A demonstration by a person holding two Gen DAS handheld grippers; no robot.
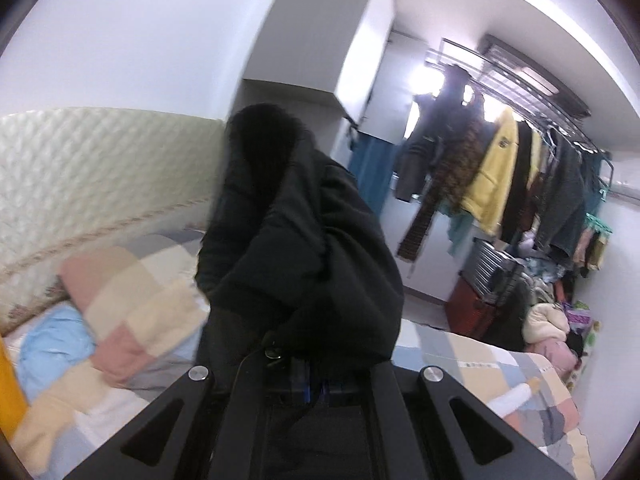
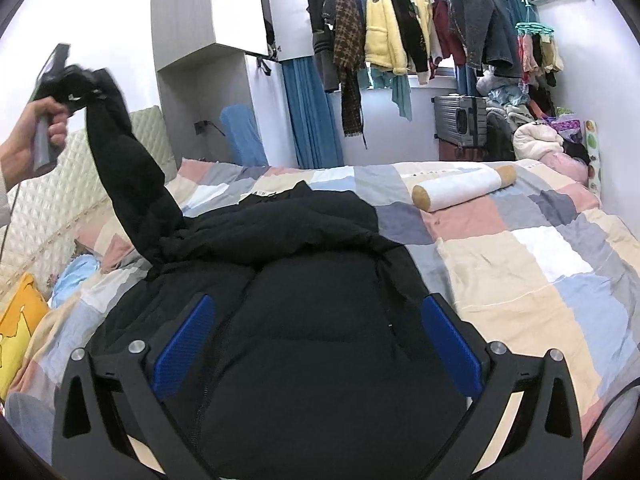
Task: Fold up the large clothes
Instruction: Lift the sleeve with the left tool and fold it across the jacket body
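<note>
A large black padded jacket (image 2: 312,320) lies spread on the patchwork bed. My left gripper (image 2: 66,80) is shut on the end of its sleeve (image 2: 128,168) and holds it high above the bed's left side. In the left wrist view the bunched black sleeve (image 1: 304,240) fills the space between the closed fingers and hides the fingertips of my left gripper (image 1: 310,376). My right gripper (image 2: 316,344) is open, its blue pads (image 2: 186,344) spread wide just above the jacket's body, holding nothing.
The patchwork quilt (image 2: 520,264) covers the bed. A white bolster pillow (image 2: 464,186) lies at the far right. A padded headboard (image 2: 48,208) runs along the left. A rail of hanging clothes (image 2: 420,32), a suitcase (image 2: 460,120) and piled clothing stand beyond the bed.
</note>
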